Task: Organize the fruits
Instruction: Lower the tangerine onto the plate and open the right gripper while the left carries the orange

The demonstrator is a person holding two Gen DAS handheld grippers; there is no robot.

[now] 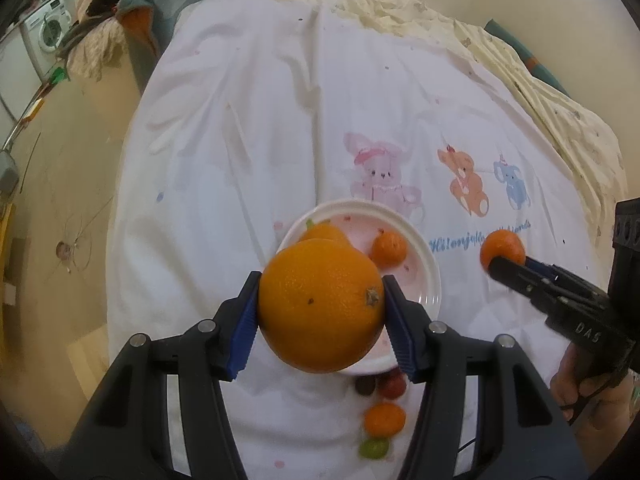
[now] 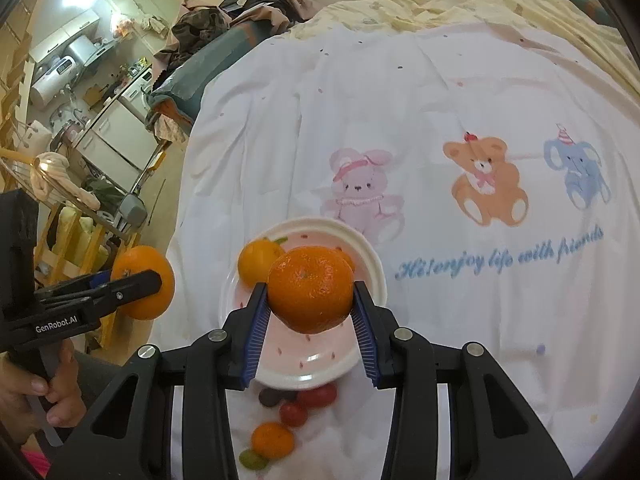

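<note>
My left gripper (image 1: 320,282) is shut on a large orange (image 1: 320,312) and holds it in the air over a white and pink plate (image 1: 426,280). In the plate lie an orange fruit (image 1: 320,233) and a small mandarin (image 1: 388,250). My right gripper (image 2: 310,287) is shut on a mandarin (image 2: 310,292) above the same plate (image 2: 374,280); an orange fruit (image 2: 256,264) lies on the plate's left side. Each view shows the other gripper from the side: the right gripper (image 1: 500,266) with its mandarin (image 1: 502,250), the left gripper (image 2: 154,280) with the large orange (image 2: 146,300).
The plate sits on a white bedcover (image 2: 440,80) printed with cartoon animals. Near the plate's front rim lie a dark grape (image 2: 272,397), red cherry tomatoes (image 2: 316,396), a small mandarin (image 2: 272,440) and a green grape (image 2: 252,460). Floor and furniture lie to the left of the bed.
</note>
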